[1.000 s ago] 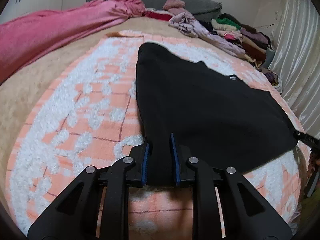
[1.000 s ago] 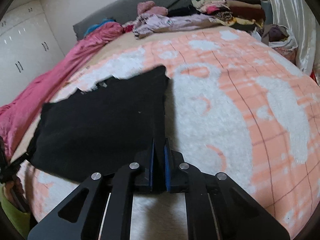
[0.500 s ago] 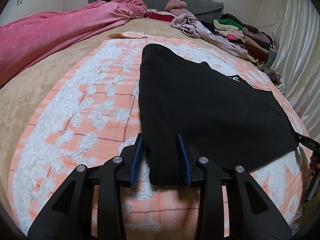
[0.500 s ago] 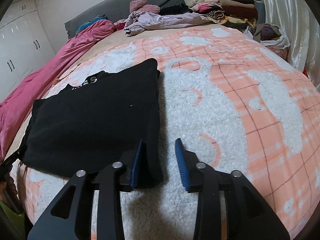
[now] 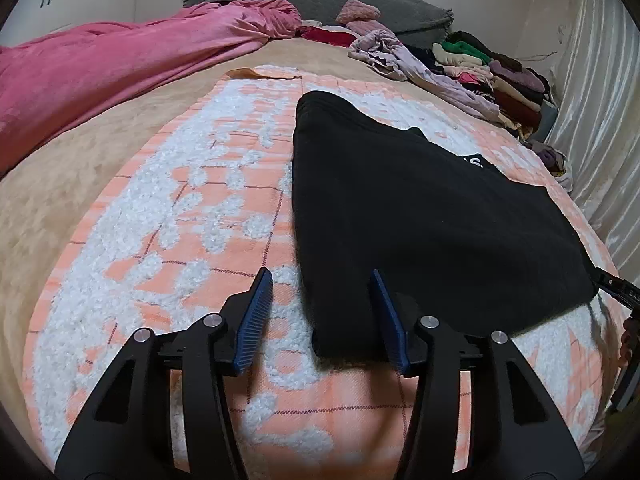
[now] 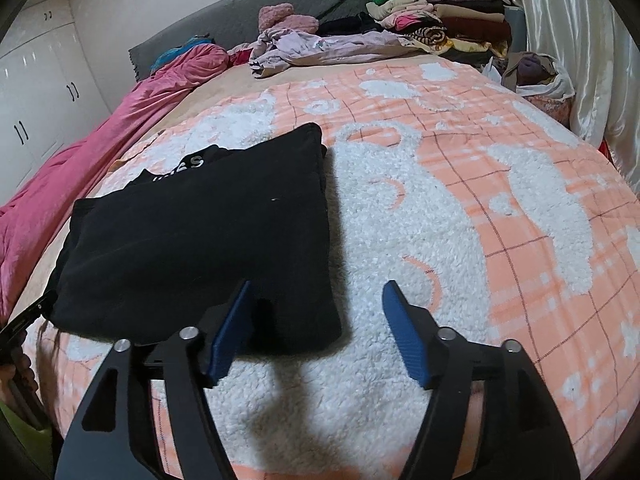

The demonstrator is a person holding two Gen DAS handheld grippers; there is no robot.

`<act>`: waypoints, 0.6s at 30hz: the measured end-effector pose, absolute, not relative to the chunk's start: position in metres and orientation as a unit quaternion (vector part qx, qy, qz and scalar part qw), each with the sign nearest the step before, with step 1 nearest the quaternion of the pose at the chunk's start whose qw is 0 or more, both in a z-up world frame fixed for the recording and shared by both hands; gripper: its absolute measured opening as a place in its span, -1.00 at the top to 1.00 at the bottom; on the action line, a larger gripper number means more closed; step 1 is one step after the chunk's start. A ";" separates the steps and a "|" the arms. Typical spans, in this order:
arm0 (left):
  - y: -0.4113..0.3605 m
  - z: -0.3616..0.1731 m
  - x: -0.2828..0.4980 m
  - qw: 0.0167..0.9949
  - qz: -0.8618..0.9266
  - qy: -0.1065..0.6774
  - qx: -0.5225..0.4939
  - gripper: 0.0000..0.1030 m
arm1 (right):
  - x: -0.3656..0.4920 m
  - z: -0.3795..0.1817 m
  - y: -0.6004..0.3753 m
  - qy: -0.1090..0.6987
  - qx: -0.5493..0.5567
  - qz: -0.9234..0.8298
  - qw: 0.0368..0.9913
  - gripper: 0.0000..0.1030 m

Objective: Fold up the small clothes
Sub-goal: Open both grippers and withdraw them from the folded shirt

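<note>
Left wrist view: left gripper (image 5: 320, 312) is spread, jaws have just been opening. The black garment (image 5: 420, 216), folded flat on the orange-and-white fleece blanket (image 5: 180, 220), has its near corner lying between the blue pads (image 5: 256, 316), closer to the right one; the left pad is clear of the cloth, and whether the right one touches can't be told. The rest of the garment stretches ahead and to the right of the gripper, w/ white lettering near its far edge. Far ahead-left lies a pink duvet (image 5: 120, 60); far ahead-right a stack of folded clothes (image 5: 492, 76) by a pale curtain (image 5: 600, 80).

Right wrist view: right gripper (image 6: 318, 322) is spread wide, jaws likewise just opening. The garment's (image 6: 200, 240) near right corner sits just inside the left pad; the right pad is well apart from it, over bare blanket (image 6: 440, 220). Most of the garment lies ahead-left of the gripper. A crumpled lilac garment (image 6: 320, 48) and the clothes stack (image 6: 440, 20) are far ahead.
</note>
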State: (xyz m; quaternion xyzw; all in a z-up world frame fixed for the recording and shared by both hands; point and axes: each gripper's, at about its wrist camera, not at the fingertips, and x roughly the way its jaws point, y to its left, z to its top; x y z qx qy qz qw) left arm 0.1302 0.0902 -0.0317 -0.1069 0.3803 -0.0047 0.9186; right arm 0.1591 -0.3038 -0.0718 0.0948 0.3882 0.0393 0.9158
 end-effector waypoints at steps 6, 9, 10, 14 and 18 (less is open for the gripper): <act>0.093 -0.029 0.126 0.920 0.001 0.377 -0.110 -0.04 | 0.152 -0.061 -0.298 0.376 0.093 0.040 0.921 -0.57; 0.096 -0.028 0.123 0.920 0.004 0.375 -0.112 -0.21 | 0.149 -0.054 -0.293 0.367 0.090 0.046 0.925 -0.61; 0.096 -0.027 0.123 0.920 0.005 0.375 -0.113 -0.24 | 0.148 -0.052 -0.291 0.365 0.088 0.048 0.925 -0.61; 0.100 -0.026 0.120 0.921 0.012 0.373 -0.115 -0.40 | 0.145 -0.043 -0.279 0.359 0.080 0.061 0.928 -0.61; 0.102 -0.023 0.119 0.923 0.023 0.369 -0.106 -0.62 | 0.142 -0.036 -0.264 0.355 0.071 0.076 0.929 -0.61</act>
